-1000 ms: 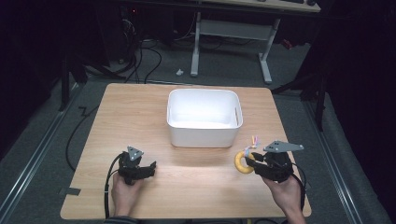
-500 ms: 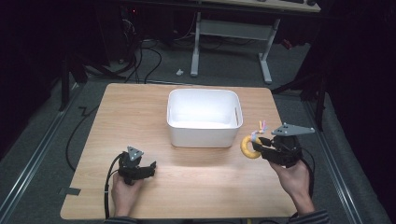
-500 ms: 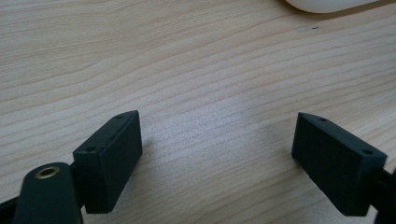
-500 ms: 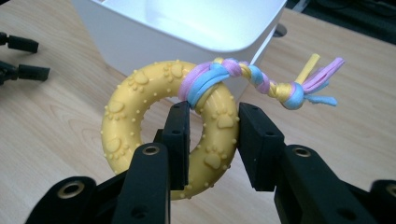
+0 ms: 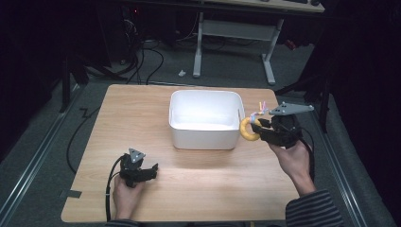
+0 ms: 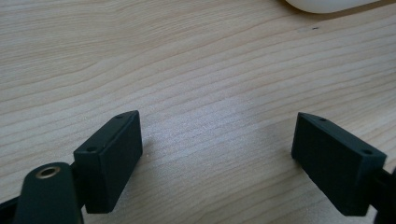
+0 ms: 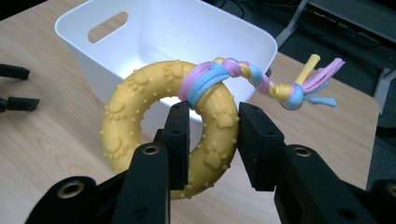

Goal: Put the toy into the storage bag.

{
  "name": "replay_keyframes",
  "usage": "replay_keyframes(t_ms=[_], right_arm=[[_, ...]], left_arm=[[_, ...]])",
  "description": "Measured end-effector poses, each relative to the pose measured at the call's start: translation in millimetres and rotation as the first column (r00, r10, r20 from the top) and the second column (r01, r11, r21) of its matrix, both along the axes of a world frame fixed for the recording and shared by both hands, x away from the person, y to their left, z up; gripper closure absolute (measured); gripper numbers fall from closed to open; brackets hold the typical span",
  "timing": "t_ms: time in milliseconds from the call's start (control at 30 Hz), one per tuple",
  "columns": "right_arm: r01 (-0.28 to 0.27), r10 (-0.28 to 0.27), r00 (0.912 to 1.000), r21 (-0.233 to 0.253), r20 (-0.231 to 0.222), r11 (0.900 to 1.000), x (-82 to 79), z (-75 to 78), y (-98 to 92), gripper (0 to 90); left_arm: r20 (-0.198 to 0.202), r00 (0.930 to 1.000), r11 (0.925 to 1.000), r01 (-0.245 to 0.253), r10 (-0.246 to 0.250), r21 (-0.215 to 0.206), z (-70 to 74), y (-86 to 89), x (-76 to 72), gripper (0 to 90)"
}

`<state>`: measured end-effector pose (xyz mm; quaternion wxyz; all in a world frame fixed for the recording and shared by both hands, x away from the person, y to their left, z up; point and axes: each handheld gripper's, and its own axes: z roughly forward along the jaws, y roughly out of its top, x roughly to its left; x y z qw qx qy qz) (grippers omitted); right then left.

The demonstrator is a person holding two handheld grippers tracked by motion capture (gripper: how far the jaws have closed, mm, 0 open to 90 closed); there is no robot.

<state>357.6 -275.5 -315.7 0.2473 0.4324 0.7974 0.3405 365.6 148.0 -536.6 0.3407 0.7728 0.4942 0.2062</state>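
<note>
Yellow rubber ring toy with a braided pastel rope tail is pinched by the right claw, lifted beside the white plastic bin's right wall. Left claw rests spread on the wooden worktop.

In the left gripper view we see the white tub cut off by the top edge; in the right gripper view the black jaws cover the lower arc of the yellow ring; in the high view the ring partly hides behind the tub wall; its rope tail is too small to resolve.
</note>
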Motion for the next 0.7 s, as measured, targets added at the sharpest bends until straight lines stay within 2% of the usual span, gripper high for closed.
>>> replay_keyframes(t_ms=[233,367,533,700], right_arm=[[-0.022,0.023,0.9997,-0.033,0.01,0.999,20.5,6.7,14.4,66.1],[-0.038,0.038,0.9992,-0.031,0.008,0.999,30.3,7.3,19.6,66.0],[-0.038,0.037,0.9992,-0.046,-0.012,0.998,43.2,2.7,26.8,66.0],[-0.045,0.045,0.9986,-0.026,-0.029,0.999,55.8,-4.1,36.5,65.9]], left_arm=[[0.0,1.0,1.0,0.0,0.0,-0.001,0.0,0.2,0.0,16.6],[0.0,1.0,1.0,0.001,-0.001,0.0,0.0,0.1,0.0,16.6],[-0.002,1.0,1.0,0.002,-0.002,-0.003,0.1,0.5,0.0,16.6],[0.0,1.0,1.0,0.001,-0.001,0.001,0.0,0.0,-0.2,16.7]])
